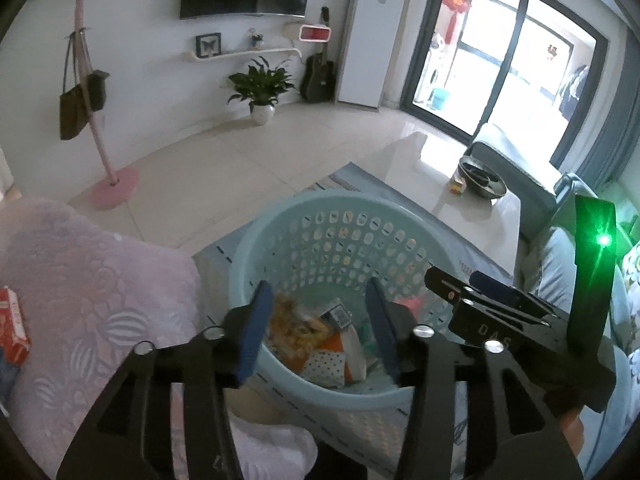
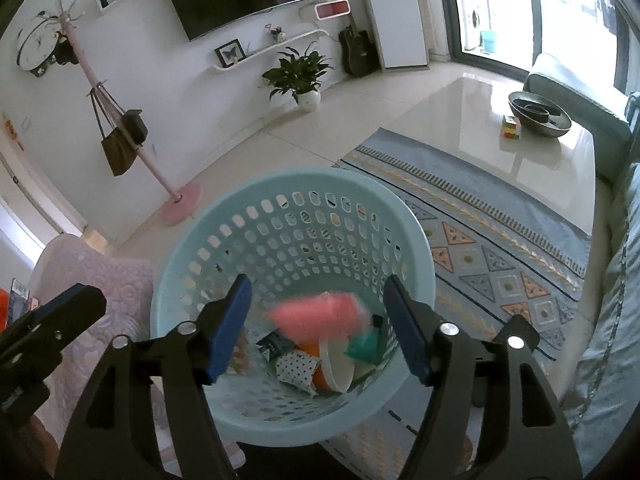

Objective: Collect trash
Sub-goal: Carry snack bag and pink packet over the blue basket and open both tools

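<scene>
Blue-padded left gripper (image 1: 316,320) and right gripper (image 2: 318,320), spread above basket (image 2: 224,216)

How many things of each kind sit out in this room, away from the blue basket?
Guitars: 1, guitar
Potted plants: 1, potted plant
Hanging bags: 2, brown bag and dark bag
Metal bowls: 1, metal bowl
Puzzle cubes: 1, puzzle cube
Total: 6

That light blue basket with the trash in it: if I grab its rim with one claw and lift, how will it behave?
The basket looks like thin perforated plastic, so probably light, with a rim that may flex. The trash inside looks like paper and wrappers, adding little weight. Lifted by one side, it would likely tilt.
</scene>
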`<state>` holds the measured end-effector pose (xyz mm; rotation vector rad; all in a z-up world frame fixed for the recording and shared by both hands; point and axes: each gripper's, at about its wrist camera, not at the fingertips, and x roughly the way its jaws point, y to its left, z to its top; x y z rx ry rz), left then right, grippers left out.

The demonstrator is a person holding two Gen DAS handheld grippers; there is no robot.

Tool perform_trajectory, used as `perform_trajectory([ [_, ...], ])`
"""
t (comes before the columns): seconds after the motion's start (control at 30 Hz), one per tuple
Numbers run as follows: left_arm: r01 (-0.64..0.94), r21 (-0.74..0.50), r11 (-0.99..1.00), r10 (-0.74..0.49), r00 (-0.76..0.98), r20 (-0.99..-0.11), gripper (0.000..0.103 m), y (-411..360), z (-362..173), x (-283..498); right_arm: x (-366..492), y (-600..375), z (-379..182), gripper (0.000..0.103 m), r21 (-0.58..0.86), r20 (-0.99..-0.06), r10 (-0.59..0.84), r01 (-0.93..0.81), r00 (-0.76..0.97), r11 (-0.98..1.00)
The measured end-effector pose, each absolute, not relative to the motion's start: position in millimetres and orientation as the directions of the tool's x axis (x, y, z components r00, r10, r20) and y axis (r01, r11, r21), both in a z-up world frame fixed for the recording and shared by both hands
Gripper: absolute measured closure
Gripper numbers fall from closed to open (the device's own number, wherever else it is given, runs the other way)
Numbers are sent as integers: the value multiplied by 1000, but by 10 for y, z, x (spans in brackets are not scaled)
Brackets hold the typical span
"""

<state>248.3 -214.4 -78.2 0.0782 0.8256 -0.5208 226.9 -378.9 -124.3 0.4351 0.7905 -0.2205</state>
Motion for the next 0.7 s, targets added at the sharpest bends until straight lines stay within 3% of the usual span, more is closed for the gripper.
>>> perform_trajectory([
  [0.07, 458, -134, 879, -407, 571, -713, 39, -2121, -762, 2456, 2249, -3777, -1211, 34, 296, -723, -29, 347, 690, 890],
  [0.13, 448, -142, 883, -410, 586, -699, 35, -2078, -714, 2409, 2220, -3770, -1179, 34, 298, -719, -26, 343, 694, 891],
  [0.7, 357, -205, 911, -409, 727, -552, 31, -1180, -80, 1881, 2085, -2997, -542, 34, 281, -642, 50, 174, 765, 944],
])
